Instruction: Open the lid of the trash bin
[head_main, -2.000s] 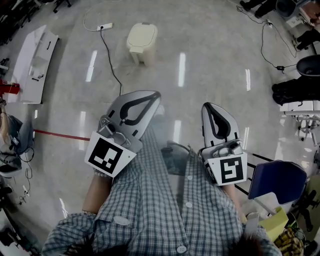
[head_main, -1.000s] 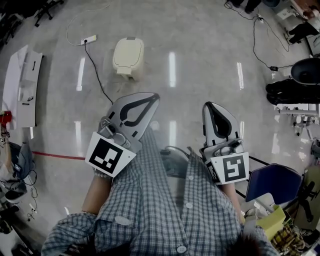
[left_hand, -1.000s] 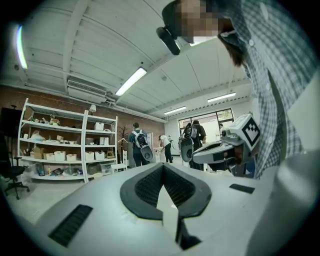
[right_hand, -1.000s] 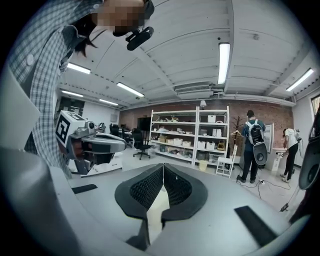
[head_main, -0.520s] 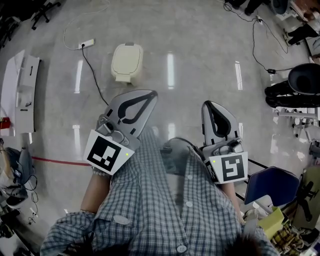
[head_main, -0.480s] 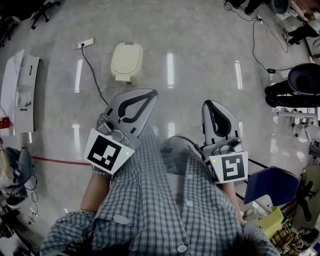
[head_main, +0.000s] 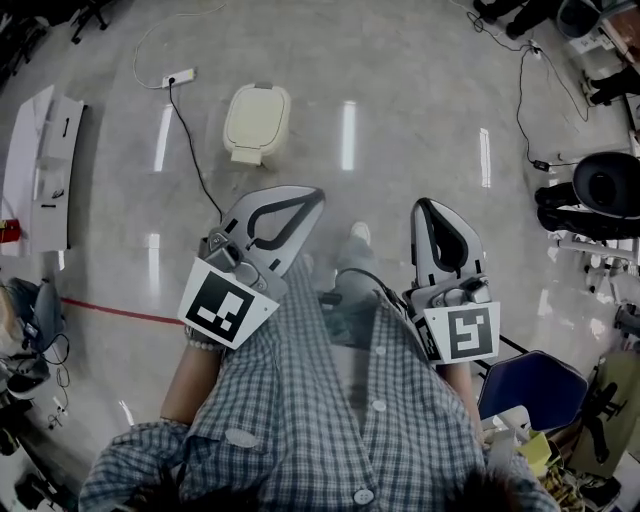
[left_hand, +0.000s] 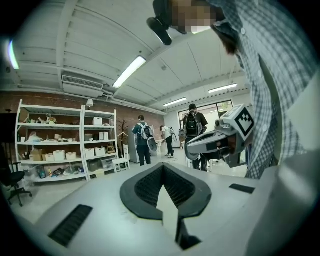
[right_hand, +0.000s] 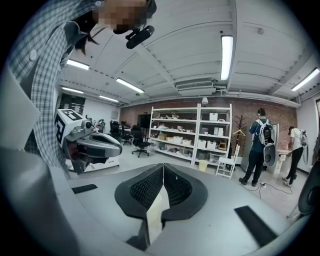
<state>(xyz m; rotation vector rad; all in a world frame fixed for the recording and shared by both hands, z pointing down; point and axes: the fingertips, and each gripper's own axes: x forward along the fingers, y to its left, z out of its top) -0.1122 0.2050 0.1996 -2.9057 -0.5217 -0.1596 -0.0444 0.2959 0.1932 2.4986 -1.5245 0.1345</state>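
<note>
Left tool (head_main: 313, 194), right tool (head_main: 424, 206): jaws closed, empty. Only head view shows trash bin (head_main: 257, 124), closed, well ahead of tools; open floor (head_main: 420, 110) between.

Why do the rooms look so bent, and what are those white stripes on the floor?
Head view: the white stripes look like ceiling lamps mirrored in the glossy floor. Left gripper view and right gripper view: the wide lens bows the shelves and walls into curves, inside a round black border.
</note>
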